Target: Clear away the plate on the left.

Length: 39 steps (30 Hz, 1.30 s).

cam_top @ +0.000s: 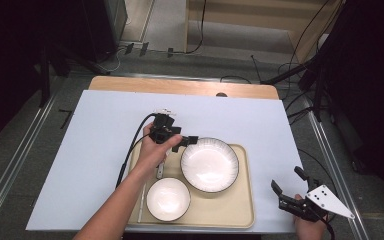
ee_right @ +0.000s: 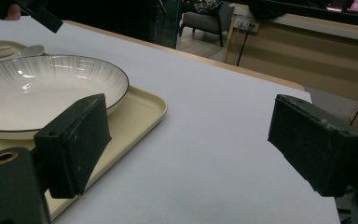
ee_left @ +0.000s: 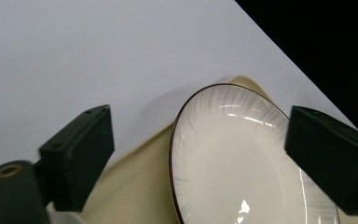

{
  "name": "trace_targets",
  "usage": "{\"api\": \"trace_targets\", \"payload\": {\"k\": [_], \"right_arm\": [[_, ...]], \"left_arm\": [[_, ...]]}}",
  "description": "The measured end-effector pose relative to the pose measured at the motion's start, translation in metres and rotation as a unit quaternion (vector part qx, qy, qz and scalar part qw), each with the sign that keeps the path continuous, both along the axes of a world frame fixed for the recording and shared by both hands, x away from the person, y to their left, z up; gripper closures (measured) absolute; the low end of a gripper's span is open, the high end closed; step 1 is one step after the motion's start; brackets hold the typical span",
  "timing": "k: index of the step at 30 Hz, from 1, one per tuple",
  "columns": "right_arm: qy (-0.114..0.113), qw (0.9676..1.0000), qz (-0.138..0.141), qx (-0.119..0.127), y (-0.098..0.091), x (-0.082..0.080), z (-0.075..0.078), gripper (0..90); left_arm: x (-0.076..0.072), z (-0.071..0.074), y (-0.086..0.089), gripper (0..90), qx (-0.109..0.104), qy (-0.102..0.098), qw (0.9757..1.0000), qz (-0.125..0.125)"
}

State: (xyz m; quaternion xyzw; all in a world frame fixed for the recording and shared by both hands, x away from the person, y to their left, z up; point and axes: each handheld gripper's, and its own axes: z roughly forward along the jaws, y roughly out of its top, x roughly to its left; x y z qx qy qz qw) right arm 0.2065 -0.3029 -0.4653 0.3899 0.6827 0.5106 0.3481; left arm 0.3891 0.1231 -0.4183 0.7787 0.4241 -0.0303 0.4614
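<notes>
A cream tray (cam_top: 240,210) lies at the table's front middle. On it sit a large white plate (cam_top: 210,165) with a dark rim and, nearer me, a small white bowl (cam_top: 168,198). A spoon (cam_top: 159,172) rests at the tray's left, partly under my left hand. My left gripper (cam_top: 187,142) hovers at the plate's far left rim, open; in the left gripper view the plate (ee_left: 237,163) and tray (ee_left: 135,177) lie beyond its spread jaws, which hold nothing. My right gripper (cam_top: 287,181) stands open over the front right corner of the table, with nothing in it.
A white sheet (cam_top: 95,140) covers the table, with a wooden strip (cam_top: 180,86) along the back edge. Cables and dark stands sit on the floor behind and to the right. In the right gripper view the tray's corner (ee_right: 140,109) is left of bare sheet.
</notes>
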Motion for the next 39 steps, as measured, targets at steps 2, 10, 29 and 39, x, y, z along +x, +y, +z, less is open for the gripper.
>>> {"api": "trace_targets", "payload": {"k": [2, 10, 29, 39], "right_arm": [[0.001, 1.0000, 0.000, 0.000, 0.000, 0.000, 0.000, 13.0], [0.001, 1.0000, 0.001, -0.005, -0.001, 0.000, -0.001, 13.0], [-0.004, 1.0000, 0.005, 0.005, 0.000, 0.004, 0.002, 13.0], [-0.003, 1.0000, 0.008, 0.002, 0.002, 0.005, 0.002, 13.0]], "left_arm": [[-0.002, 0.002, 0.005, 0.2, -0.019, -0.007, 0.9998, 0.009], [-0.009, 0.005, 0.022, 0.0, -0.005, -0.025, 0.9990, 0.036], [-0.034, 0.015, 0.062, 0.0, 0.006, -0.076, 0.9952, 0.060], [-0.051, 0.009, 0.091, 0.0, 0.008, -0.084, 0.9929, 0.083]]}}
